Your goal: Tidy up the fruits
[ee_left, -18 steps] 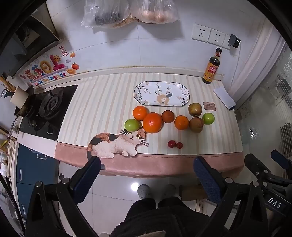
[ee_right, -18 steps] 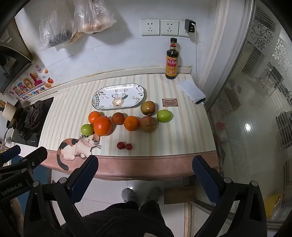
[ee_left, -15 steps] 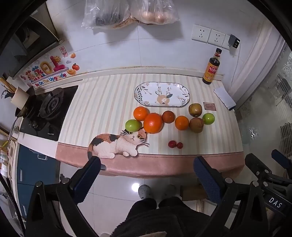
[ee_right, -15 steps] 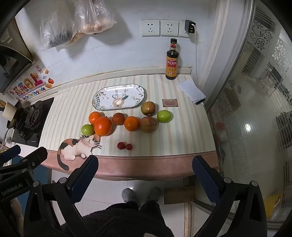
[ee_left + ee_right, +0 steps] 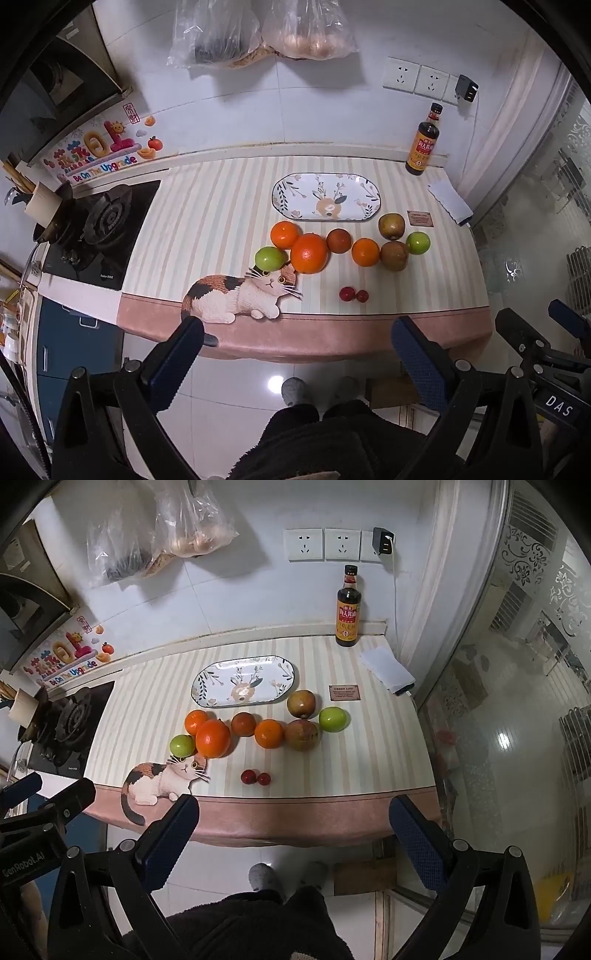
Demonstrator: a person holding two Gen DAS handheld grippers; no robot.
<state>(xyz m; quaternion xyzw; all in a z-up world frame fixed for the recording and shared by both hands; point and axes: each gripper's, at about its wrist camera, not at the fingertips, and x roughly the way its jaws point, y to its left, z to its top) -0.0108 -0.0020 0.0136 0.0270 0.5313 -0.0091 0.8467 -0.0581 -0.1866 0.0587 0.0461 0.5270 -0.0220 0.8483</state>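
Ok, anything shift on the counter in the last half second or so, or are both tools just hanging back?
Nothing visibly changed. The left tool and right tool are open and empty, short of the counter edge. The fruit, from the big orange to the two small red fruits, lies where it was, and the plate is bare.

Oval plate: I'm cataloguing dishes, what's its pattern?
White oval plate with a deer and leafy sprigs; the left wrist view shows it best.
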